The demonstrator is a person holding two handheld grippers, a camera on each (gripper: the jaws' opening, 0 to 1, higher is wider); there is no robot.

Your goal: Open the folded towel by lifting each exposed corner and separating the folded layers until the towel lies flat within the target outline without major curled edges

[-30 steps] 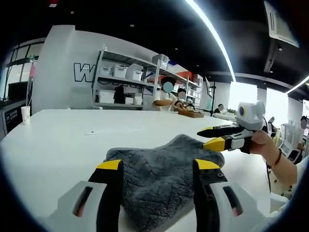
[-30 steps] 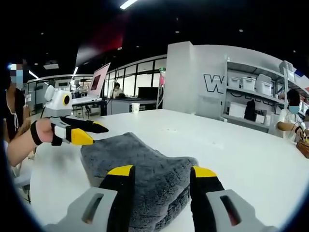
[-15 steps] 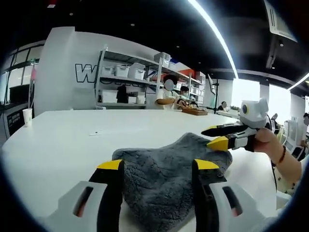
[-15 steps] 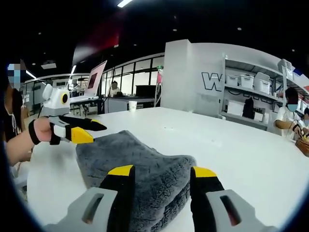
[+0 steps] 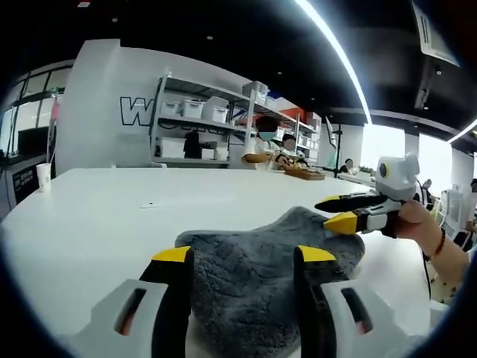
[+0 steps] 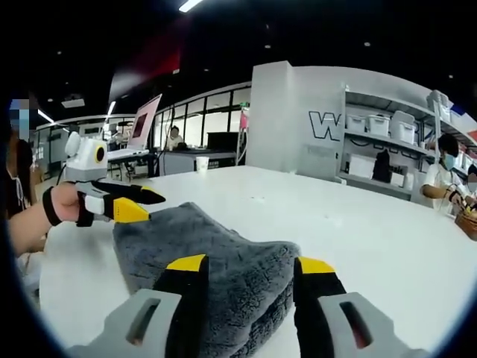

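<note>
A folded grey towel [image 5: 261, 261] lies on the white table [image 5: 97, 216]. In the left gripper view my left gripper [image 5: 235, 257] stands open, its yellow-tipped jaws on either side of the towel's near end. At that view's right the right gripper [image 5: 344, 212] hovers open over the towel's far corner, held by a hand. The right gripper view has the same towel [image 6: 201, 253] with my right gripper [image 6: 250, 265] open astride its near folded edge. The left gripper [image 6: 138, 205] comes in from that view's left, open, at the towel's far edge.
The table stretches wide beyond the towel [image 6: 373, 231]. A paper cup [image 5: 43, 176] stands at its far left edge. Shelves with white bins [image 5: 201, 127] line the back wall, and people sit at other desks [image 5: 268, 149].
Both views have shifted a little as the hands moved lower and closer to the towel. The towel itself lies as before and both grippers stay open.
</note>
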